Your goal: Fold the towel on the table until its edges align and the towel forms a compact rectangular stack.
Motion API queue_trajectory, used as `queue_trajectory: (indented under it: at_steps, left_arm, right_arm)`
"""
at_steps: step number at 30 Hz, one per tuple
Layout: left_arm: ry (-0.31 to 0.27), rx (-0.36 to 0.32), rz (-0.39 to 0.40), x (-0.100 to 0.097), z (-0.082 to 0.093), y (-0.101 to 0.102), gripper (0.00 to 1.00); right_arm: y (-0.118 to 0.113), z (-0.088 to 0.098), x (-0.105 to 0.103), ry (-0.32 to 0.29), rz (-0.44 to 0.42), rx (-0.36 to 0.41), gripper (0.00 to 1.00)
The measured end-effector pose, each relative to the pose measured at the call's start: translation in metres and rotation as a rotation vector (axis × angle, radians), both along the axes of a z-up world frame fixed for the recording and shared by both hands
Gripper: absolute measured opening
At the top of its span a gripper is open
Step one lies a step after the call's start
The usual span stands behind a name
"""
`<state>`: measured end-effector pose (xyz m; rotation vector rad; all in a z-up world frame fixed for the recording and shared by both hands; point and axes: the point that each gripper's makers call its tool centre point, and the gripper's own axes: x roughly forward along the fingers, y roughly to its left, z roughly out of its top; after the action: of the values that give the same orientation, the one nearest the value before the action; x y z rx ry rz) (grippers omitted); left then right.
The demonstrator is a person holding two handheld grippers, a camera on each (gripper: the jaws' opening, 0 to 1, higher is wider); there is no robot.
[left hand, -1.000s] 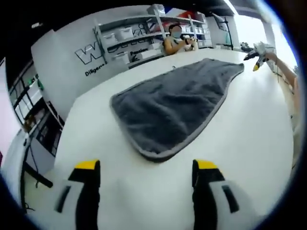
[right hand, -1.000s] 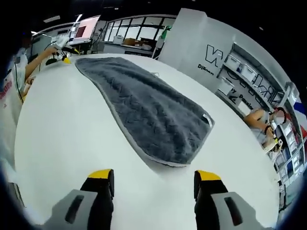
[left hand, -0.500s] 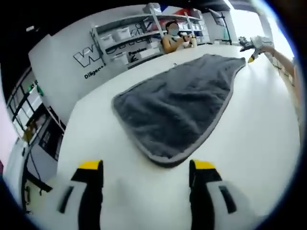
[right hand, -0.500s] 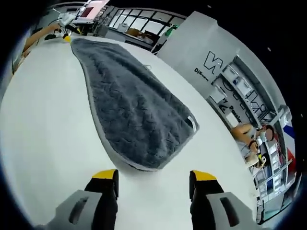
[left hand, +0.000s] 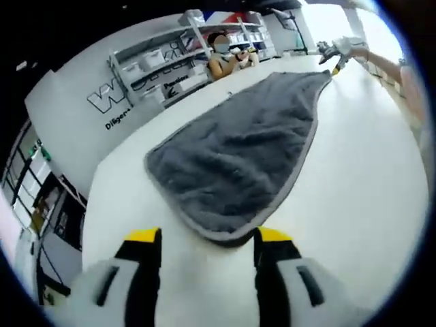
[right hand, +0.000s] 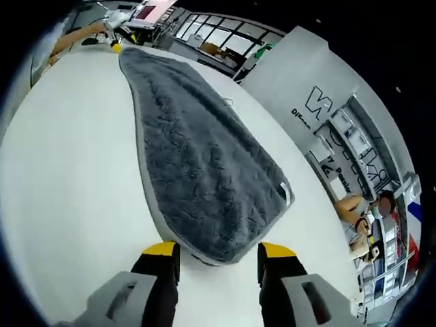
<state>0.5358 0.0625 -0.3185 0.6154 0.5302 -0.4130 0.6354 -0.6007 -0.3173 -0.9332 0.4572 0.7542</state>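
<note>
A dark grey towel [left hand: 238, 153] with a lighter grey hem lies flat and unfolded on the white table [left hand: 354, 191]. My left gripper [left hand: 208, 238] stands open at one near corner of the towel, the hem lying between its yellow-tipped jaws. The same towel [right hand: 197, 170] stretches away in the right gripper view, a small label on its right edge. My right gripper [right hand: 218, 251] is open at the opposite end's near corner, its jaws to either side of the hem. The right gripper [left hand: 335, 56] appears far off at the towel's other end, and the left gripper [right hand: 117, 30] likewise.
A white wall with black lettering [left hand: 116, 102] and shelves of bins [left hand: 170, 61] stand beyond the table. A person [left hand: 221, 58] sits at the table's far side. A sleeve [left hand: 415, 88] reaches along the right edge. Bare table lies on both sides of the towel.
Both grippers have closed in on the towel's near corners; the hem now lies between each pair of jaws. Both pairs of jaws stand slightly narrower. The towel has not moved.
</note>
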Motion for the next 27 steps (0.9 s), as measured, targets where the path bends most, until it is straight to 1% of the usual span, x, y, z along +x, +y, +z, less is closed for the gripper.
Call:
queue_trajectory:
  at_steps: [1,2,3,5,7,10,12,13,16,17,20,22,24,27]
  left_arm:
    - [0.0,0.023,-0.026,-0.001,0.0,-0.003,0.47]
    - [-0.013,0.036,-0.031,0.0,0.002,-0.005,0.48]
    - [-0.013,0.043,-0.041,0.001,0.002,-0.007,0.49]
    - [-0.01,0.042,-0.053,0.0,0.002,-0.01,0.49]
    - [-0.005,0.025,-0.069,0.001,0.001,-0.014,0.48]
    - [0.006,0.024,-0.092,0.0,0.0,-0.018,0.44]
    - [0.022,0.023,-0.109,-0.001,-0.002,-0.02,0.4]
    - [0.038,0.012,-0.12,-0.002,-0.004,-0.021,0.38]
    - [0.06,-0.002,-0.14,-0.004,-0.007,-0.025,0.29]
    - [0.061,-0.004,-0.143,-0.004,-0.007,-0.025,0.28]
    - [0.054,-0.009,-0.13,0.0,-0.007,-0.023,0.3]
    - [0.057,-0.02,-0.126,0.001,-0.007,-0.022,0.29]
    - [0.063,-0.028,-0.124,0.002,-0.007,-0.022,0.27]
    - [0.085,-0.033,-0.127,0.001,-0.01,-0.024,0.2]
  right_arm:
    - [0.001,-0.001,-0.001,0.007,0.006,0.0,0.42]
    - [0.002,-0.003,-0.002,0.017,0.015,-0.002,0.39]
    - [0.002,-0.004,-0.002,0.02,0.019,-0.003,0.37]
    - [0.002,-0.006,-0.003,0.031,0.026,-0.008,0.32]
    - [0.002,-0.008,-0.003,0.046,0.031,-0.006,0.28]
    - [0.004,-0.011,-0.005,0.065,0.041,-0.002,0.23]
    - [0.004,-0.011,-0.005,0.067,0.043,-0.005,0.22]
    - [0.004,-0.011,-0.004,0.069,0.044,-0.008,0.22]
    - [0.004,-0.013,-0.005,0.08,0.045,-0.004,0.18]
    - [0.004,-0.013,-0.005,0.082,0.046,-0.003,0.17]
    - [0.004,-0.014,-0.006,0.084,0.044,0.001,0.16]
    - [0.004,-0.015,-0.007,0.089,0.043,-0.004,0.14]
    - [0.003,-0.016,-0.008,0.094,0.042,-0.01,0.11]
    - [0.002,-0.018,-0.01,0.1,0.048,-0.02,0.06]
